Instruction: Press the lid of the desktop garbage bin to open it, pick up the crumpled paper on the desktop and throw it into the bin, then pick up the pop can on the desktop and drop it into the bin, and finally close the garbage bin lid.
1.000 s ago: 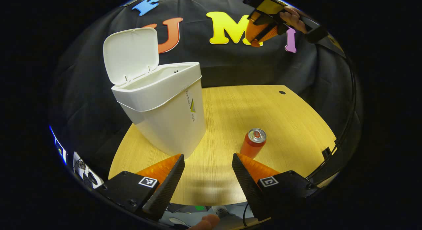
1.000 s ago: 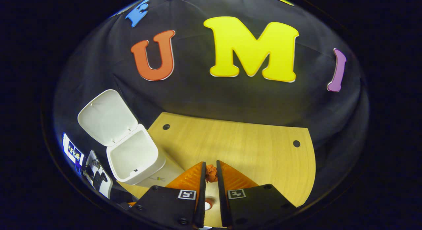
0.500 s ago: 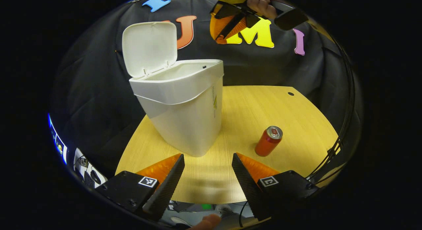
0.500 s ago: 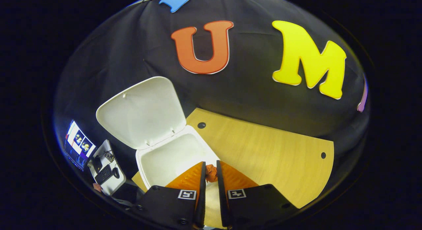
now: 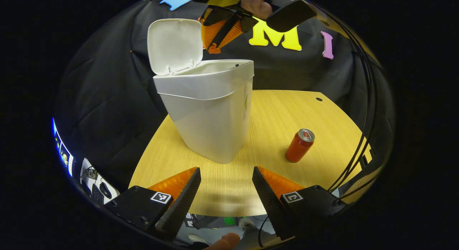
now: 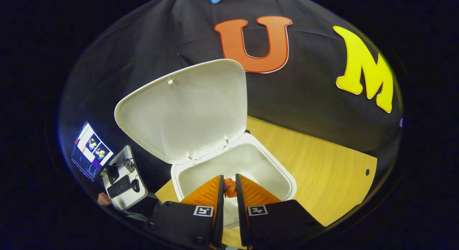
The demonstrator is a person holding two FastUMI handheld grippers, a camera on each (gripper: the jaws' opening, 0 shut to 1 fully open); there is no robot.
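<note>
Right gripper [image 6: 229, 188] pinches the crumpled paper [image 6: 229, 187] above the open bin [image 6: 233, 171]. Left gripper [image 5: 226, 187], spread, faces the bin; its view shows the pop can [image 5: 299, 145] standing on the counter [image 5: 222, 192] beside the bin.

Each hand-held gripper [image 5: 226, 192] has two wedge-shaped fingers on black blocks. Every block carries a small square black-and-white marker, with screws near the corners. Black cables trail off to the right.

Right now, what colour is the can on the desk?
The can is red-orange with a silver top, clearest in the left gripper view.
</note>
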